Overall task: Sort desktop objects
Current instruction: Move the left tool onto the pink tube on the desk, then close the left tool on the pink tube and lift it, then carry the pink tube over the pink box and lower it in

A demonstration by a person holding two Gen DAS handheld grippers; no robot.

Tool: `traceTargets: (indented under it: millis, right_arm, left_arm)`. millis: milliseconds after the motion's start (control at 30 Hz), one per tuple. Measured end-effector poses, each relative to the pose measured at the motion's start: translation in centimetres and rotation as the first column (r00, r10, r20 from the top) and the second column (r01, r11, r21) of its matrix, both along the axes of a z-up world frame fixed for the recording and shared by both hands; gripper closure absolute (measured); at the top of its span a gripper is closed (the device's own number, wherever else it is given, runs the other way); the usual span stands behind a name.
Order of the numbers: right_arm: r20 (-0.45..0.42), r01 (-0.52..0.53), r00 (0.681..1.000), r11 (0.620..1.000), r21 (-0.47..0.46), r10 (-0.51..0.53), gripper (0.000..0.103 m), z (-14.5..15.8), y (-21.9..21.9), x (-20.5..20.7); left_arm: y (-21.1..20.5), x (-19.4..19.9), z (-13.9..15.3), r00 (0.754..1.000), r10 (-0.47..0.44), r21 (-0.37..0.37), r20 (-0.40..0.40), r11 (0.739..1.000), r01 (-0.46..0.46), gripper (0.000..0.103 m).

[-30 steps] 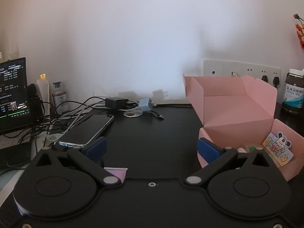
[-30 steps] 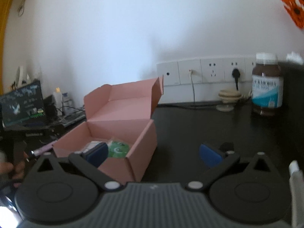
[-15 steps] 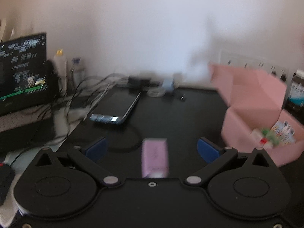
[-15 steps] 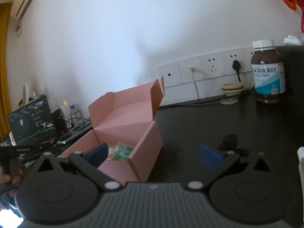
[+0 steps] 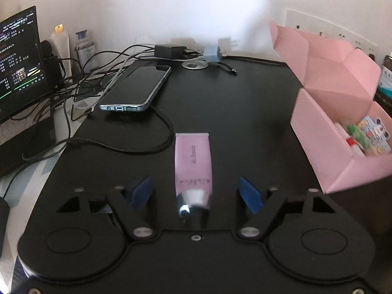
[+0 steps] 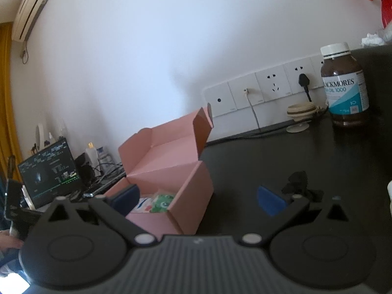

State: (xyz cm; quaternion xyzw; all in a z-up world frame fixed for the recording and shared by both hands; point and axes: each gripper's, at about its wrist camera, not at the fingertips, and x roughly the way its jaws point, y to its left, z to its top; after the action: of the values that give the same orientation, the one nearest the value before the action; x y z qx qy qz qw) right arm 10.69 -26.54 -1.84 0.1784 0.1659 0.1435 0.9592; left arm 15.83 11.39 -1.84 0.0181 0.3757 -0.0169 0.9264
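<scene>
Pink box (image 5: 325, 144) — small packets (image 5: 367, 137) inside

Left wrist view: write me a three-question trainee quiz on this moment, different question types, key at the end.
1. True or false: the left gripper is shut on the pink tube.
2. Multiple choice: the tube's cap end points A) toward the camera, B) toward the phone, C) toward the pink box.
3. Fill in: the box's lid stands ____.

Key:
1. False; the jaws are open, with the tube lying on the desk between them and gaps on both sides.
2. A
3. open
</scene>
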Motion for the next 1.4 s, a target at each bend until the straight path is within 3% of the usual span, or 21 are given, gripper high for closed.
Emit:
traceTargets:
  millis: [67,100,133,333,467,633,967,1233,1400]
  right_arm:
    - [0.002,0.001,1.0,1.0,0.005,-0.001,0.001,0.0,-0.1,0.0]
    - [0.002,0.0,1.0,1.0,0.006,0.0,0.001,0.0,-0.1,0.0]
    - [0.002,-0.001,1.0,1.0,0.008,0.001,0.001,-0.1,-0.1,-0.1]
    - [0.005,-0.001,1.0,0.999,0.039,0.001,0.001,-0.3,-0.6,-0.1]
    - [0.005,-0.001,1.0,0.998,0.056,0.0,0.001,-0.4,-0.8,-0.1]
    - [0.013,-0.002,1.0,0.999,0.055,0.001,0.001,-0.4,-0.8,-0.3]
    - [0.012,-0.006,1.0,0.998,0.069,0.005,0.001,-0.5,-1.1,-0.2]
    - [0.011,-0.005,1.0,0.997,0.076,0.004,0.001,-0.5,-1.2,-0.2]
    - [0.003,-0.004,1.0,0.996,0.092,0.004,0.001,-0.6,-1.5,-0.1]
  left_arm:
    - [0.0,0.4,0.1,1.0,0.005,0.001,-0.005,1.0,-0.005,0.038]
    - [-0.1,0.5,0.2,1.0,0.008,-0.001,-0.004,1.0,-0.008,0.048]
    - [-0.2,0.4,0.2,1.0,0.004,-0.001,-0.005,1.0,-0.004,0.053]
    - [-1.1,0.2,0.4,0.999,-0.03,0.006,-0.026,1.0,0.031,0.069]
    - [-1.7,-0.4,0.3,0.999,-0.038,0.007,-0.01,0.999,0.038,0.07]
    - [-2.2,-2.5,-0.1,0.997,-0.052,-0.005,0.064,0.999,0.052,0.07]
    - [-2.0,-3.7,3.3,0.981,-0.054,-0.051,0.188,0.997,0.065,0.07]
    - [-6.5,-2.2,7.5,0.943,-0.15,-0.082,0.296,0.98,0.182,0.07]
    - [-12.1,-0.9,6.7,0.912,-0.285,-0.015,0.295,0.953,0.302,0.07]
